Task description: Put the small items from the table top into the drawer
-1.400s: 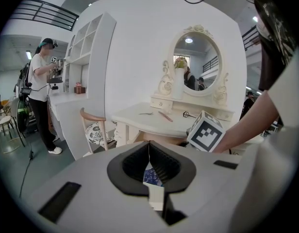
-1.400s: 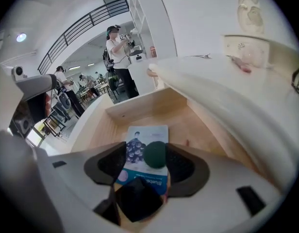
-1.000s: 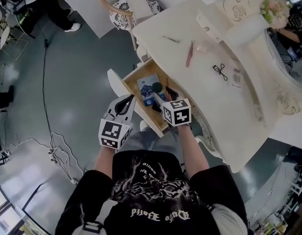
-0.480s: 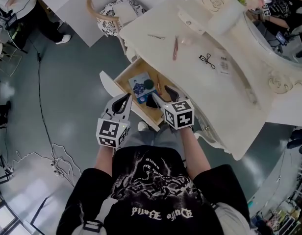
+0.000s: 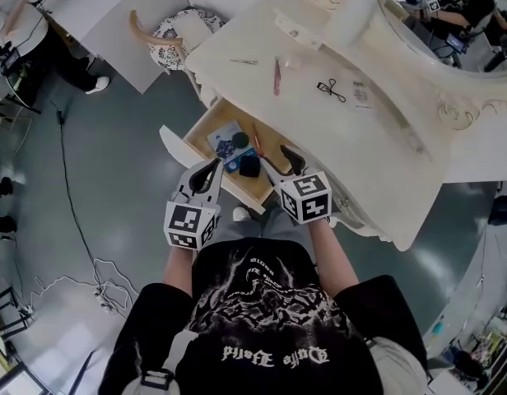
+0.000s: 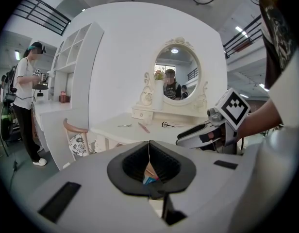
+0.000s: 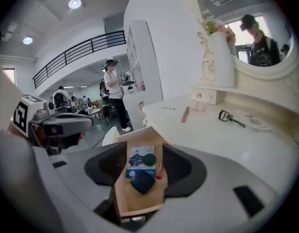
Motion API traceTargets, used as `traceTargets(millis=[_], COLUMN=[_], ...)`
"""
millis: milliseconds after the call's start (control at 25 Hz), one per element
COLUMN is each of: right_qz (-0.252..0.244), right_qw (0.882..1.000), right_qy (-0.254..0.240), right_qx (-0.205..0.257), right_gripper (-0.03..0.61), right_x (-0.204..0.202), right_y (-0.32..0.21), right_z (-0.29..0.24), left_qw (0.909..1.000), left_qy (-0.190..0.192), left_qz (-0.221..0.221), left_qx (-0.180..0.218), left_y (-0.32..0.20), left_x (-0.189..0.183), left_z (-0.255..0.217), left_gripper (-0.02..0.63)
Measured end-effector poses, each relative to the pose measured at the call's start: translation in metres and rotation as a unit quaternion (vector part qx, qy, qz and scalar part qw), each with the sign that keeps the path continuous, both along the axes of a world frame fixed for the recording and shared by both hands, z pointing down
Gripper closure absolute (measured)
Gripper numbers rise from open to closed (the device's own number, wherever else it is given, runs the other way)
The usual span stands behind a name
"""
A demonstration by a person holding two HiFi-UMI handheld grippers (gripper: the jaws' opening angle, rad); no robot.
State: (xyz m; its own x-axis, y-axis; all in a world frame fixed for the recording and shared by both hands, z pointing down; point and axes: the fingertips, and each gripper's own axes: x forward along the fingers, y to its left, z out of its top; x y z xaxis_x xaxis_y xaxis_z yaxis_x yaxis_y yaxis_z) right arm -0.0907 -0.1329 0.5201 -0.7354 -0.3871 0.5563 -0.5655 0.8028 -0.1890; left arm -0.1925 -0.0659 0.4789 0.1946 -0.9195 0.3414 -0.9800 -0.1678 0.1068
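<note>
Between trips I reckon: right claw (image 5: 277, 161) open and empty over the drawer (image 5: 206, 124) mid-frame, left claw (image 5: 209, 168) pinched shut on nothing; next, reach up-frame for the pink stick (image 5: 276, 76) on the counter (image 5: 385, 163)

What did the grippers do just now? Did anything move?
The right gripper pulled back out of the drawer toward the person, jaws open, leaving the dark square case inside. The left gripper stayed shut beside the drawer; the eyelash curler and pink stick stayed on the table top.
</note>
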Motion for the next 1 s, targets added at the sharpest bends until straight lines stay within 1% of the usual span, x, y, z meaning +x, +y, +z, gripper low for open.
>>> traceTargets(millis=[160,200,280,360,560,760,920,1000], right_qz=[0.018,0.017,0.012,0.014,0.045,0.064,0.092,0.1], right_qw=[1.0,1.0,1.0,0.999,0.999,0.997,0.994,0.993], right_qy=[-0.007,-0.011,-0.024,-0.029,-0.022,-0.014,-0.01,-0.012], right_qx=[0.008,0.008,0.006,0.007,0.011,0.029,0.053,0.06], right_gripper=[0.351,0.354,0.384,0.39,0.413,0.477,0.562,0.568], right_x=[0.013,0.015,0.019,0.025,0.045,0.055,0.068,0.071], right_y=[0.004,0.005,0.01,0.013,0.015,0.013,0.009,0.009], right_z=[-0.008,-0.01,-0.013,-0.013,-0.012,-0.013,-0.019,-0.02], left_qw=[0.9998,0.9997,0.9996,0.9994,0.9986,0.9978,0.9964,0.9961], left_qy=[-0.001,-0.001,-0.001,0.0,0.002,0.006,0.005,0.006], left_qz=[0.018,0.021,0.027,0.033,0.051,0.066,0.084,0.088], left_qx=[0.005,0.006,0.008,0.009,0.012,0.011,0.003,0.004], left_y=[0.0,0.0,-0.001,-0.002,-0.002,-0.003,-0.004,-0.004], left_x=[0.013,0.016,0.021,0.026,0.037,0.047,0.056,0.057], left_z=[-0.002,-0.002,-0.003,-0.002,-0.002,0.001,0.004,0.004], left_gripper=[0.597,0.597,0.597,0.597,0.597,0.597,0.597,0.597])
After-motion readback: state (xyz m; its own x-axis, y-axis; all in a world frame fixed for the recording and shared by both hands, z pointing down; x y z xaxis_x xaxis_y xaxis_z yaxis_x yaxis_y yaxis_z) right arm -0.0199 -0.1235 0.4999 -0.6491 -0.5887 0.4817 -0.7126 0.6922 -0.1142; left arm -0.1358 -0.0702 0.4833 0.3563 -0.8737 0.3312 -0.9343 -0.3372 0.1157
